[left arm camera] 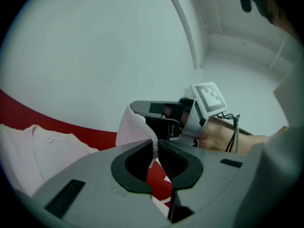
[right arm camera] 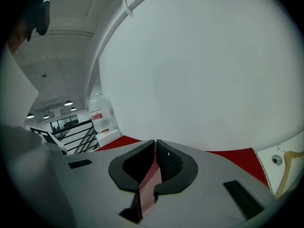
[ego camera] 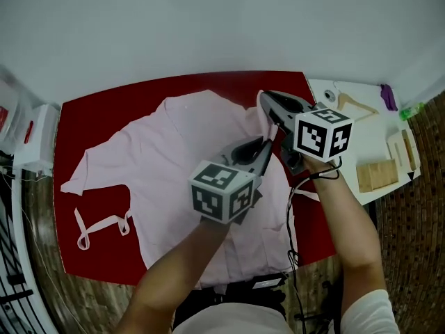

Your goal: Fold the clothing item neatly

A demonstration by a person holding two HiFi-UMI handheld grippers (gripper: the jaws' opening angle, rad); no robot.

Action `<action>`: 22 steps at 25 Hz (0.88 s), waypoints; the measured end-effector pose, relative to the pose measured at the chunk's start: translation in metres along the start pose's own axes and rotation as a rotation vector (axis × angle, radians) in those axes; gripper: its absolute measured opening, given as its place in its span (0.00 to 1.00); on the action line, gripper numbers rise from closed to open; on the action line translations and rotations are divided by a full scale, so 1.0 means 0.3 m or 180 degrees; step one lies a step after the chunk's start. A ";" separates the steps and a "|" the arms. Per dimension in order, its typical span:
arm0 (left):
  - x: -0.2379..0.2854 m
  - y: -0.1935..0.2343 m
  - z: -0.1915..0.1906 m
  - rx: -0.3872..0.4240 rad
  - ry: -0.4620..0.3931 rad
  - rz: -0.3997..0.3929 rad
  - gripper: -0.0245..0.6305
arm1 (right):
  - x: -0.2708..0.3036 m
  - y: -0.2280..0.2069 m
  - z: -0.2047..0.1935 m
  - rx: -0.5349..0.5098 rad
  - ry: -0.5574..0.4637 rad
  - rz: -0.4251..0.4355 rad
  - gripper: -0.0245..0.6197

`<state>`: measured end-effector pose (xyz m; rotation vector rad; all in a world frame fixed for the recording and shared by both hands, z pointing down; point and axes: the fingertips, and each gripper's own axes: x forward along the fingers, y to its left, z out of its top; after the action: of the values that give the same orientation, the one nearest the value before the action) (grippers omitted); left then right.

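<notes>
A pale pink shirt [ego camera: 188,158] lies spread on a red table top [ego camera: 90,117], collar toward the far wall. Both grippers are raised over its right side. My left gripper [ego camera: 268,145] is shut on a fold of the pink cloth [left arm camera: 137,127], which rises out of its tips [left arm camera: 155,145]. My right gripper [ego camera: 263,97] is higher and farther back, shut on the same lifted edge; a strip of pink fabric [right arm camera: 149,184] shows between its jaws [right arm camera: 155,148]. In the left gripper view the right gripper [left arm camera: 164,109] holds the cloth just beyond my tips.
A white side table [ego camera: 348,127] at the right carries a wooden hanger [ego camera: 354,103], wooden blocks [ego camera: 379,175] and a purple item [ego camera: 388,96]. A pale tie strap [ego camera: 97,225] lies on the red top at the left. A black cable [ego camera: 292,214] hangs by the right forearm.
</notes>
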<state>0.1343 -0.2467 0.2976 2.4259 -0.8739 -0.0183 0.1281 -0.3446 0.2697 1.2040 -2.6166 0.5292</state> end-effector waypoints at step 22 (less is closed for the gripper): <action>-0.410 0.373 -0.466 -0.1454 0.0171 0.0823 0.10 | 0.406 0.570 -0.611 -0.0718 0.1200 0.0905 0.08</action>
<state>-0.0010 -0.1753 0.4518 1.8729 -1.0261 -0.0502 -0.0734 -0.2511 0.4381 0.5999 -2.4451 0.4419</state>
